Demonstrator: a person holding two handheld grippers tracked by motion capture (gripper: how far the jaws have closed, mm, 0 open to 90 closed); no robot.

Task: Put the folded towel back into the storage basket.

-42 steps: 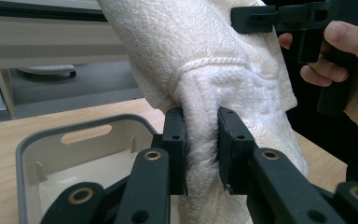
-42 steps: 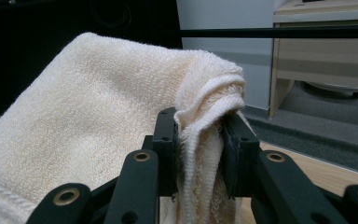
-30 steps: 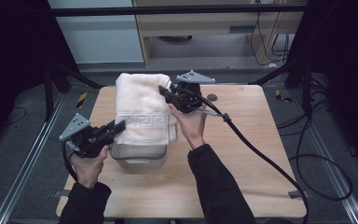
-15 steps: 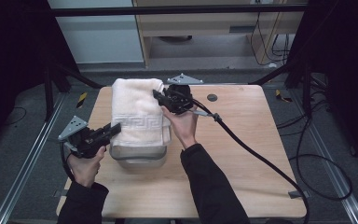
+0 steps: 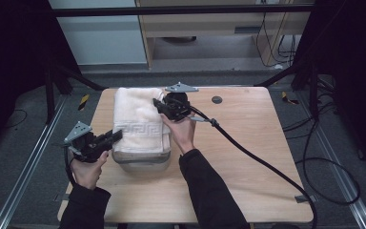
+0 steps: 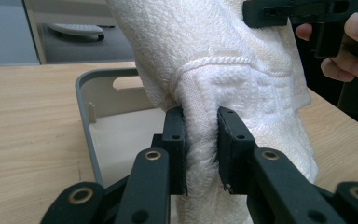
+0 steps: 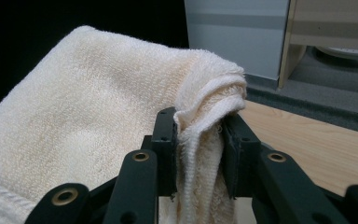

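A light wooden table [image 5: 248, 157] with rounded corners stood on a dark grey floor [image 5: 24, 143]. A grey tray [image 5: 140, 160] rested directly on its left half, near the front edge, with a folded white towel [image 5: 136, 119] draped over it. A small dark round disc [image 5: 216, 99] sat in the tabletop near the far edge.

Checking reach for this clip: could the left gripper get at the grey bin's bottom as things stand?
Probably not. The left gripper is shut on the towel, which drapes over the bin and covers most of its opening.
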